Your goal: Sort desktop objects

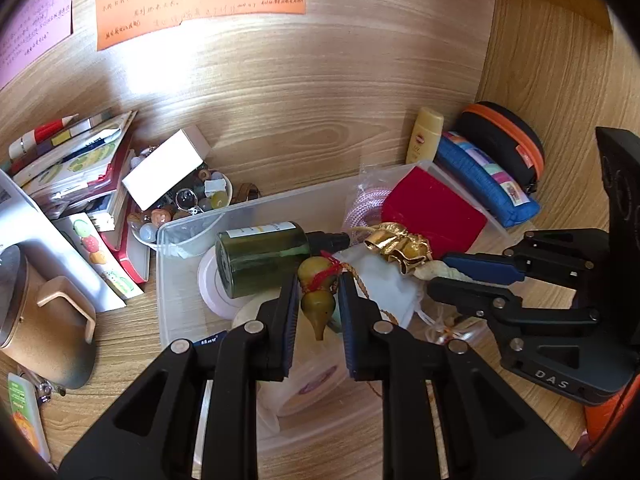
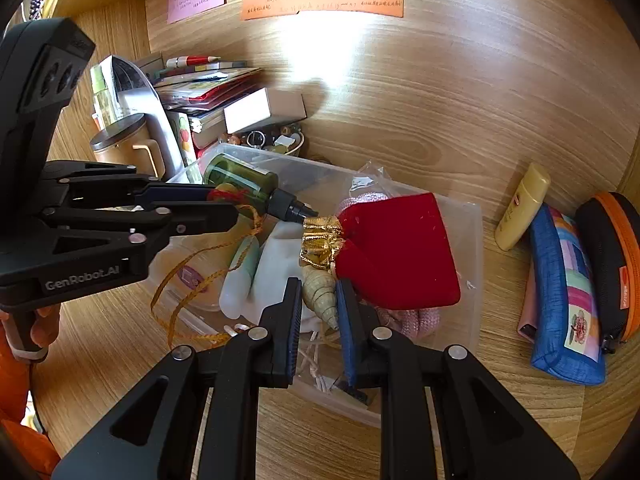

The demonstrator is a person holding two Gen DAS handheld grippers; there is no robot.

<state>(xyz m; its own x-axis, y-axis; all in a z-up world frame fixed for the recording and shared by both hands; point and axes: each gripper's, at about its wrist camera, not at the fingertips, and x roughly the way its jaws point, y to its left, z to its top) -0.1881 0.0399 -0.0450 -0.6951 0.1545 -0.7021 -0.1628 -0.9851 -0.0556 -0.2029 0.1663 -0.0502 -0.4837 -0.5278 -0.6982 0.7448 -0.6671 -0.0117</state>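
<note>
A clear plastic bin (image 1: pixel 248 206) (image 2: pixel 476 240) stands on the wooden desk. It holds a green bottle (image 1: pixel 260 258) (image 2: pixel 240 178), a red pouch (image 1: pixel 434 210) (image 2: pixel 400 248) with a gold neck, a white pouch (image 1: pixel 380 284) and tape rolls. My left gripper (image 1: pixel 319 280) (image 2: pixel 226 202) is shut on a small yellow-green gourd pendant (image 1: pixel 318 300) tied with red thread. The pendant's gold cord (image 2: pixel 192 284) trails down over the bin. My right gripper (image 2: pixel 318 284) (image 1: pixel 438 272) is shut on a pale spiral shell (image 2: pixel 320 292) (image 1: pixel 436 269) over the bin, beside the red pouch.
Left of the bin are a stack of books (image 1: pixel 80 168), a white box (image 1: pixel 168 168) on a bowl of beads (image 1: pixel 188 200), and a brown mug (image 1: pixel 44 312). To the right lie a yellow tube (image 2: pixel 520 208), a blue pouch (image 2: pixel 564 300) and a black orange-zipped case (image 2: pixel 612 256). Paper notes hang on the back wall.
</note>
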